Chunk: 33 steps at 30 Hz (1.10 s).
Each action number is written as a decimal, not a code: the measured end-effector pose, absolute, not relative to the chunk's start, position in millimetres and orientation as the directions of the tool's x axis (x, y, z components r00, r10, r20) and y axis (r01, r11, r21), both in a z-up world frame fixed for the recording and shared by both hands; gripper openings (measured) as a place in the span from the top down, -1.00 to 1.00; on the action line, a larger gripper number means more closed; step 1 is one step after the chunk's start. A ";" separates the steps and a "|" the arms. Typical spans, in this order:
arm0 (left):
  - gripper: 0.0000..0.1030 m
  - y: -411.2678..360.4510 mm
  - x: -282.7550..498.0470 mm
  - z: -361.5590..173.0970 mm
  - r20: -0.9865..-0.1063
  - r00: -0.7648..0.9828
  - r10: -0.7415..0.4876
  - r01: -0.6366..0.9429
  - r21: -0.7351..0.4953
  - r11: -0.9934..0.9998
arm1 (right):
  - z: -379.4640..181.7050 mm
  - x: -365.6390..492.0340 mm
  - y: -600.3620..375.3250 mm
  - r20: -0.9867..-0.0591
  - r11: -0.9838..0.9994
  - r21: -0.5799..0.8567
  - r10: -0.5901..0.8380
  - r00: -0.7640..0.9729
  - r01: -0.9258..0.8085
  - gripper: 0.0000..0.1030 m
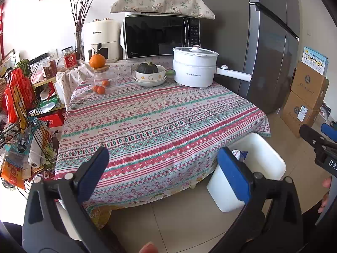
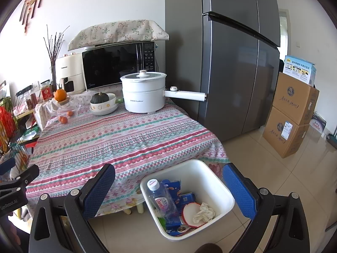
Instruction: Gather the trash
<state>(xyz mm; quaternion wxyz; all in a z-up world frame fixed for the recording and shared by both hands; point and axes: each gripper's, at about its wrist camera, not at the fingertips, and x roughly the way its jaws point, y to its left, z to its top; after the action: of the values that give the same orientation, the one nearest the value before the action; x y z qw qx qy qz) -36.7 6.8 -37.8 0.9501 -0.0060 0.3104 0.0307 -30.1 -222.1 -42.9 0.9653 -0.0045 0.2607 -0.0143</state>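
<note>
Both your left claw and right claw gape empty; below the right one, the bin hides its deepest trash under a bottle.

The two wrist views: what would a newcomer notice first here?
First, the striped tablecloth that covers the table in the middle. Then the white bin on the floor at the table's near right corner, holding a plastic bottle, blue cartons and crumpled paper. A white electric pot stands at the far edge, before the grey fridge.
</note>
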 end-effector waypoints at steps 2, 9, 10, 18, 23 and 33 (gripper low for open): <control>-0.99 7.1 -37.0 -37.7 -0.592 0.804 0.053 -0.063 0.004 0.998 | -43.4 -29.3 -221.5 -0.505 1.000 -0.018 -0.030 0.863 0.025 -1.00; -0.99 5.7 -36.0 -38.6 -0.603 0.797 0.035 -0.052 -0.011 0.999 | -44.1 -28.5 -221.0 -0.508 1.000 -0.019 -0.030 0.861 0.024 -1.00; -0.99 5.3 -36.0 -38.6 -0.604 0.797 0.033 -0.051 -0.012 0.999 | -44.5 -28.1 -221.2 -0.509 1.000 -0.019 -0.030 0.860 0.023 -1.00; -0.99 3.9 -34.2 -39.8 -0.619 0.786 0.014 -0.036 -0.023 0.999 | -44.6 -27.9 -221.4 -0.511 1.000 -0.018 -0.029 0.859 0.023 -1.00; -0.99 2.4 -34.7 -40.1 -0.622 0.783 0.007 -0.030 -0.026 0.999 | -45.0 -27.9 -221.5 -0.511 1.000 -0.020 -0.030 0.859 0.023 -1.00; -0.99 1.8 -34.9 -40.3 -0.623 0.782 0.004 -0.027 -0.028 0.999 | -44.9 -27.8 -221.4 -0.512 1.000 -0.021 -0.029 0.859 0.022 -1.00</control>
<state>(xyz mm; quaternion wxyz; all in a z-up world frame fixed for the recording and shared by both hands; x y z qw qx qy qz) -34.9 1.8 -40.2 0.9437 -0.0176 0.3301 0.0081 -27.8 -221.4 -44.9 0.9640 -0.0071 0.2656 -0.0133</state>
